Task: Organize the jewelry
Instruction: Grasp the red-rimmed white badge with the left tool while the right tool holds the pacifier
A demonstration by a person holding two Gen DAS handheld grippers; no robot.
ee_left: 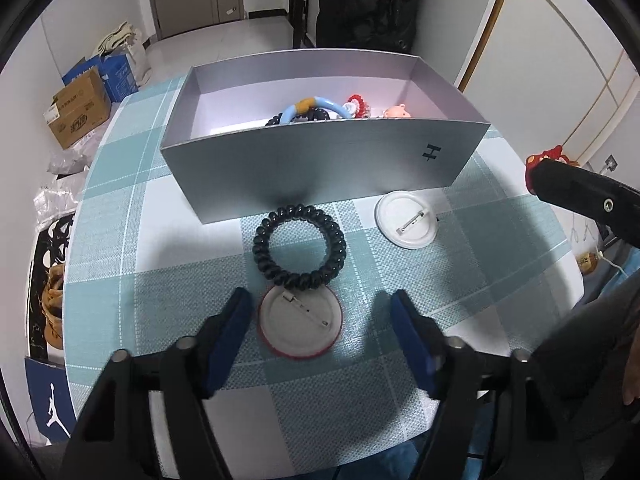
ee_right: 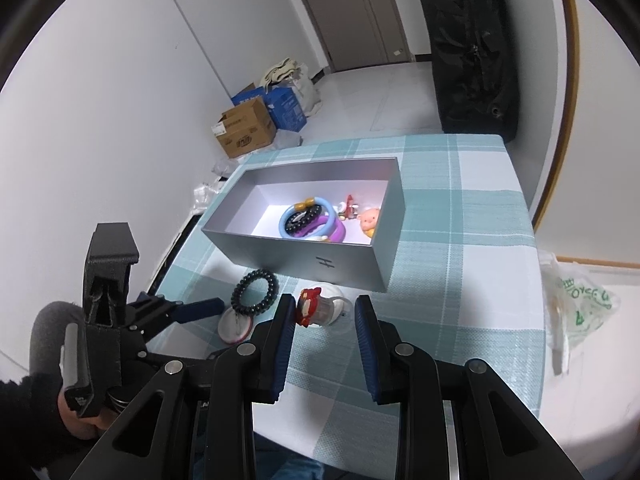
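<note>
The grey box [ee_left: 320, 168], marked "H" on its front wall, sits on the checked counter [ee_left: 192, 280]. The left tool [ee_left: 320, 320] stands apart around a red-rimmed badge [ee_left: 299, 324]. The right tool [ee_right: 325, 312] clamps a red charm [ee_right: 308, 306]. A Jordan logo board [ee_left: 50, 400] lies on the floor.

Bright, even indoor light; soft shadows, sharp focus, fisheye-warped edges.

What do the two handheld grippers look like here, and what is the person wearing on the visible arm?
The left gripper and right gripper match: matte black angular linkages with round silver pivot pins and flat fingers faced with dark blue pads. The left one has a blocky black handle body. A dark fleecy sleeve covers the arm behind it.
</note>
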